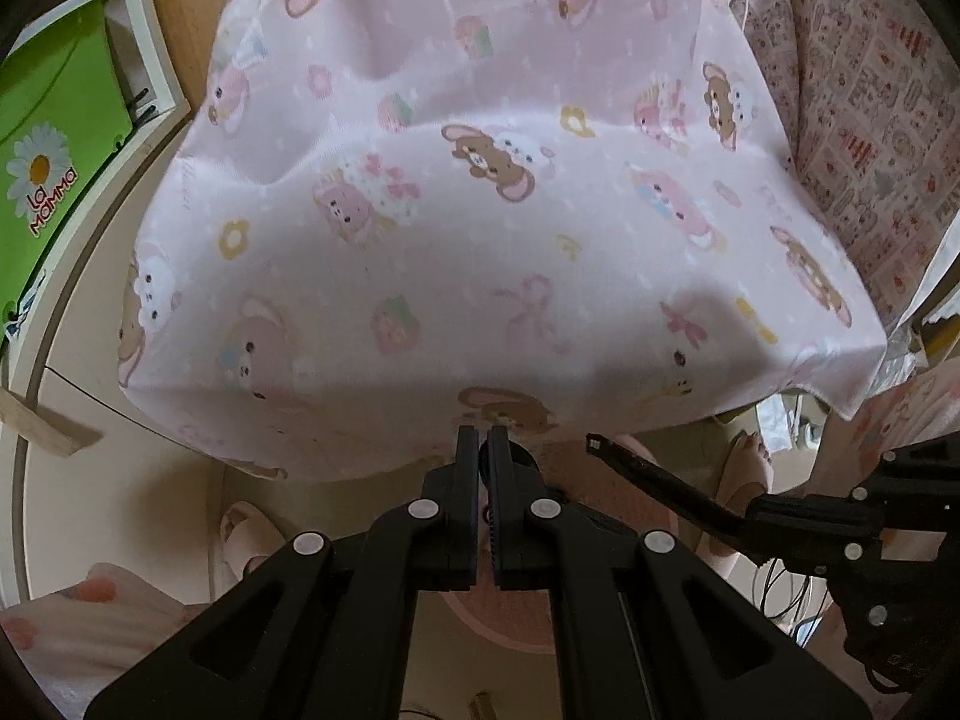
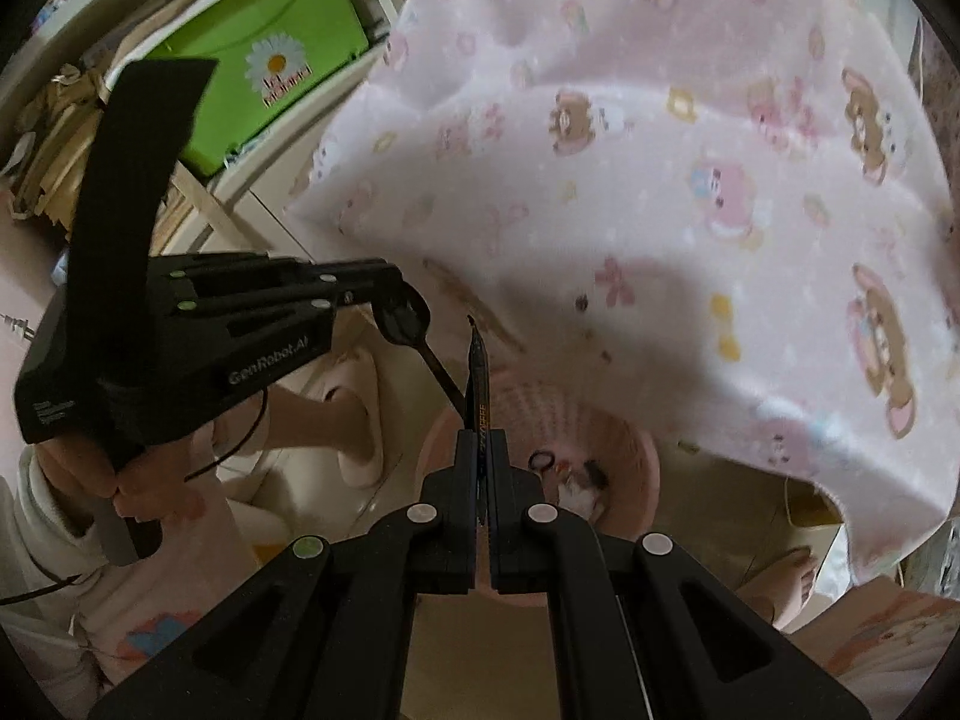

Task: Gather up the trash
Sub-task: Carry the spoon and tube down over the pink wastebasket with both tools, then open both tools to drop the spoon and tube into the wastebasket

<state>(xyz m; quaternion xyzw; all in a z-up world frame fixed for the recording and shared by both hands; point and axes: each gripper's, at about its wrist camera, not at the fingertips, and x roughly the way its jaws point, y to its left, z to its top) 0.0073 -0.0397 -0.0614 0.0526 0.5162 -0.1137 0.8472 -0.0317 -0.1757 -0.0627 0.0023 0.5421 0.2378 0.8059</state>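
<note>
Over pink bin [image 2: 624, 450], right gripper [image 2: 481, 450] clamps thin packet [image 2: 478, 372], left gripper [image 1: 482, 450] clamps half-hidden dark object [image 1: 510, 456].

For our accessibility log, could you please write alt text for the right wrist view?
The right gripper pinches a thin dark sachet above a pink bin. The left gripper holds a black spoon beside a pink tablecloth.

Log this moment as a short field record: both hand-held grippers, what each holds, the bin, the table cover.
left hand-held gripper: shut on a black plastic spoon, held over the floor beside the table edge
right hand-held gripper: shut on a thin dark sachet, edge-on, above the bin
pink bin: on the floor below the table edge, already holding small scraps
table cover: pink cartoon-print cloth, draped over the edge
background: green box on a shelf
</note>
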